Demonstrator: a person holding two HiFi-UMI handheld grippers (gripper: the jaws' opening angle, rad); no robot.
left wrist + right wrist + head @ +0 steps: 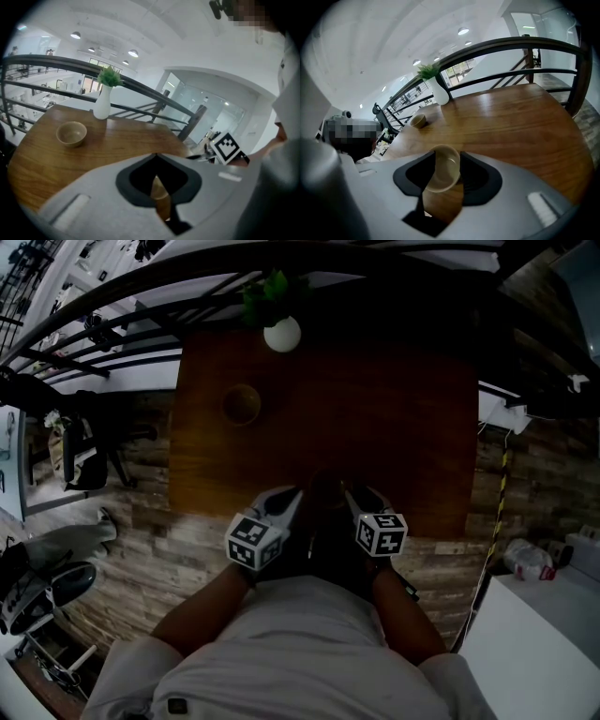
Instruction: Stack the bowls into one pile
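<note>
A tan bowl (pixel 443 169) hangs tilted, its opening towards the camera, between the jaws of my right gripper (pixel 443 157). Those jaws stand wide apart and their pads do not press it. In the left gripper view the same bowl (pixel 159 190) shows edge-on in the narrow slit of my left gripper (pixel 156 157), which looks shut on its wall. A second tan bowl (pixel 242 404) sits upright at the far left of the wooden table (pixel 394 409); it is also seen in the gripper views (pixel 71 133) (pixel 417 120). Both grippers (pixel 298 493) (pixel 349 489) hover close together over the table's near edge.
A white vase (pixel 281 334) with a green plant stands at the table's far edge, behind the second bowl, with a dark railing (pixel 140 86) behind it. The person's sleeves and torso fill the bottom of the head view. A wood-plank floor surrounds the table.
</note>
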